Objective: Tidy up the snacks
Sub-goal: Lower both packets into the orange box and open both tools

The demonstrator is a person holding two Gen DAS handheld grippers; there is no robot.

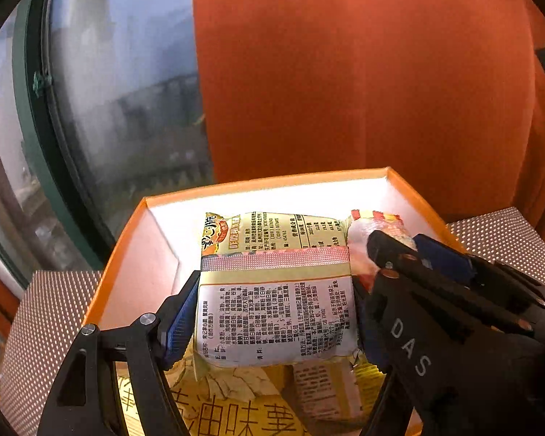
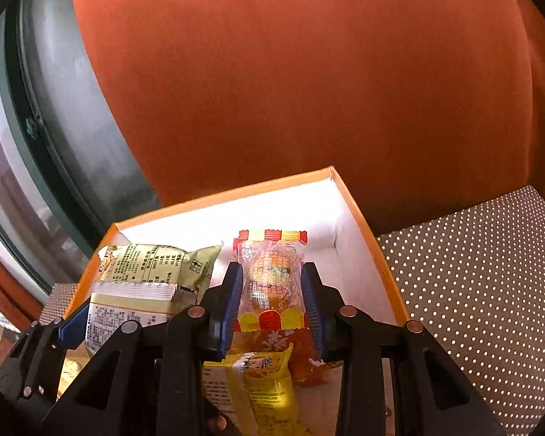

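Against an orange upholstered backdrop beside a window, an orange-rimmed box (image 1: 127,239) sits on a dotted tabletop (image 2: 483,276). The left gripper (image 1: 272,312) has its fingers clamped across a pale yellow snack packet (image 1: 276,319) above the box's near edge; the right gripper (image 2: 272,301) pinches a slim clear-wrapped snack (image 2: 272,283) toward the far right corner. Both look light, crinkly and slippery, probably crushable, best held mid-body.

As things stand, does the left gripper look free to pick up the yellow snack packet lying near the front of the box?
Probably not. The left gripper is already clamped on a pale printed packet, so its jaws are occupied above the orange box. The yellow snack packet lies under the right gripper, which holds a clear red-and-yellow sachet.
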